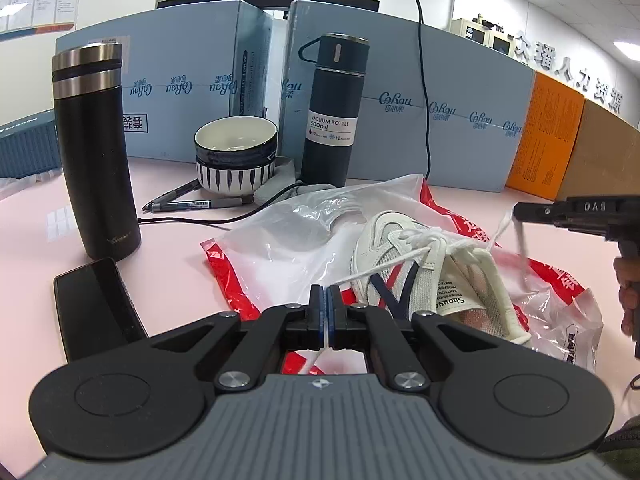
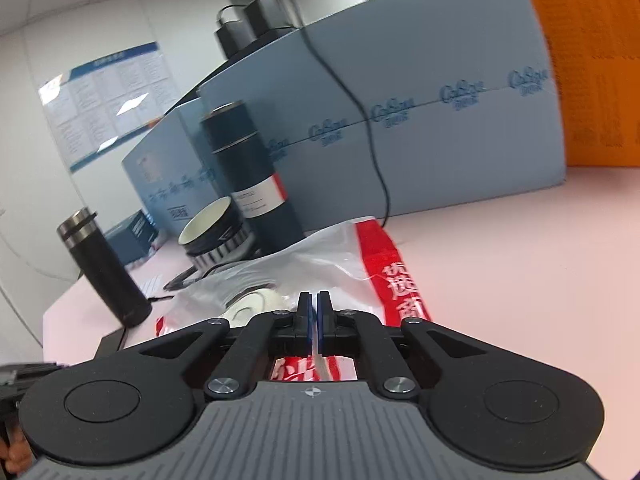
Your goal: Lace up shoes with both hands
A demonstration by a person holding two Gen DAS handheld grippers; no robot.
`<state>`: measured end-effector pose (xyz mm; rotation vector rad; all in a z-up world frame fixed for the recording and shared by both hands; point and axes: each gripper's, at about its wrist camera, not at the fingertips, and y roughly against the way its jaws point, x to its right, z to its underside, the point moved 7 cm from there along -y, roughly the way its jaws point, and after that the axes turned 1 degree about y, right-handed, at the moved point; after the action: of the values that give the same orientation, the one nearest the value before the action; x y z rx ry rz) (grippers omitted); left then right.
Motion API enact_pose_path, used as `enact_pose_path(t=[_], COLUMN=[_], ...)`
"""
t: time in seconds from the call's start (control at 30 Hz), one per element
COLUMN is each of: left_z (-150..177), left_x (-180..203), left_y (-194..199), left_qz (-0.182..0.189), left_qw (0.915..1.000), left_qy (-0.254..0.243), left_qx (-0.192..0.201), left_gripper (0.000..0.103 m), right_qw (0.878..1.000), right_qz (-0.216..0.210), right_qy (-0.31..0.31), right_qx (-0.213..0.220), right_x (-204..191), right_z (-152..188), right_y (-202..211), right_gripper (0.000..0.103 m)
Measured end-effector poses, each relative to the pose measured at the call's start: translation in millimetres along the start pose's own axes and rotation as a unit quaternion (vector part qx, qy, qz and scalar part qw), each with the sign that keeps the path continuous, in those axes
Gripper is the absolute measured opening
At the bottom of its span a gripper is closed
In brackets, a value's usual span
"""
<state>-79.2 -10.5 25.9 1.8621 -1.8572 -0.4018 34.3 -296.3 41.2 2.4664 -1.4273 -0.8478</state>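
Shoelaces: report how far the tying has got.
Done: the white sneaker, lying on the plastic bag, is laced through its eyelets, with a crossing at the top.
In hand: the left tongs are shut on one lace end, pulled taut; the right tongs pinch the other lace end.
Left: no finished bow shows; the knot needs tightening and looping.
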Motion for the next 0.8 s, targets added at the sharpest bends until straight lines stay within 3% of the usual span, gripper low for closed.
enact_pose_path(t=[0.1, 0.23, 0.27, 0.33, 0.37, 0.4, 0.47, 0.57, 0.63, 0.7, 0.73, 0.8], left_z=[2.7, 9.0, 11.4, 13.5, 13.2, 11.6, 4.9, -8.9, -18.2, -26.1, -29.5, -34.0], left_x=[-0.6, -16.8, -23.7, -35.0, -38.7, -40.3, -38.3, -28.0, -20.1, -12.5, -9.4, -2.5], left_y=[1.1, 12.6, 17.3, 27.3, 32.2, 36.1, 41.7, 43.5, 40.3, 35.5, 32.8, 26.5], left_qz=[-0.002, -0.038, -0.048, -0.057, -0.06, -0.061, -0.059, -0.056, -0.054, -0.053, -0.055, -0.059], left_qw=[1.0, 0.9989, 0.9983, 0.9972, 0.9968, 0.9967, 0.997, 0.9971, 0.9964, 0.995, 0.9939, 0.9906], left_qy=[-0.002, 0.012, 0.022, 0.04, 0.046, 0.048, 0.047, 0.052, 0.065, 0.084, 0.095, 0.118], left_qx=[-0.009, -0.023, -0.027, -0.029, -0.028, -0.027, -0.016, -0.001, 0.001, -0.006, -0.012, -0.034], left_gripper=[0.002, 0.004, 0.008, 0.013, 0.017, 0.021, 0.041, 0.062, 0.068, 0.08, 0.084, 0.084], right_qw=[1.0, 1.0, 1.0, 1.0, 0.999, 0.999, 0.998, 0.995, 0.994, 0.991, 0.991, 0.99], right_qz=[0.015, 0.026, 0.018, -0.001, -0.01, -0.025, -0.035, -0.049, -0.058, -0.065, -0.061, -0.052], right_qy=[-0.01, -0.01, -0.001, 0.018, 0.028, 0.037, 0.047, 0.055, 0.067, 0.082, 0.085, 0.091], right_qx=[0.006, 0.003, -0.002, -0.011, -0.015, -0.022, -0.038, -0.06, -0.069, -0.08, -0.086, -0.099], right_x=[8.3, 10.4, 6.0, -5.0, -11.4, -18.2, -26.9, -37.3, -46.0, -55.3, -58.3, -64.0], right_z=[-0.6, -1.0, -0.3, 1.9, 3.6, 6.2, 12.4, 19.3, 20.9, 22.1, 23.1, 25.2], right_y=[8.3, 20.1, 22.3, 25.4, 26.3, 25.7, 20.0, 13.2, 12.4, 11.9, 12.4, 13.9], right_gripper=[0.003, 0.007, 0.01, 0.031, 0.046, 0.049, 0.049, 0.049, 0.051, 0.071, 0.073, 0.08])
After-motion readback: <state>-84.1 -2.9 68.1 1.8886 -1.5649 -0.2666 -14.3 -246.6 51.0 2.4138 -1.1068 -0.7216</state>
